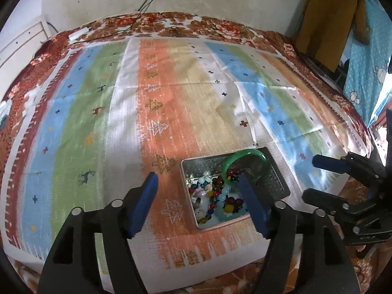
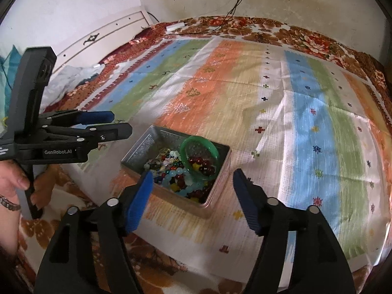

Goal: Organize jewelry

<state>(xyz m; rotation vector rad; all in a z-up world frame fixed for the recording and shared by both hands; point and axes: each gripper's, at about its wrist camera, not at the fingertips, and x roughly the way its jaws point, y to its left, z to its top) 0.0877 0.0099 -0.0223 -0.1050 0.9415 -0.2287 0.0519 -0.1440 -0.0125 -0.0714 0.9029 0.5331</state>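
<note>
Jewelry (image 1: pixel 218 196) is lying heaped in a shallow metal tin (image 1: pixel 279 183) that is sitting on the striped cloth (image 1: pixel 152 112) spread over the bed. I am seeing mixed beads in red, blue, yellow and pale turquoise, and a green bangle (image 1: pixel 242 158) is leaning tilted on top of the pile, its upper arc resting near the far wall of the tin. Dark red beads (image 2: pixel 204 165) are showing through the bangle's ring in my right wrist view.

I am holding my left gripper (image 1: pixel 198 183) just above the near side of the tin with its blue-padded fingers (image 1: pixel 144 203) spread wide apart and gripping nothing; one finger is hanging over the cloth and the other is crossing in front of the tin. My right gripper (image 2: pixel 193 183) is hovering at the tin's near corner, its fingers likewise parted and empty, one pad to each side of that corner. From the left view the right gripper is sitting off to the right of the tin, apart from it.

My left hand (image 2: pixel 12 181) is showing in the right wrist view, wrapped around the handle of its gripper, with a watch band (image 2: pixel 8 203) on the wrist. A flowered bedspread (image 1: pixel 220 28) is lying under the striped cloth, and black cables (image 1: pixel 149 2) are trailing down the wall onto it.
</note>
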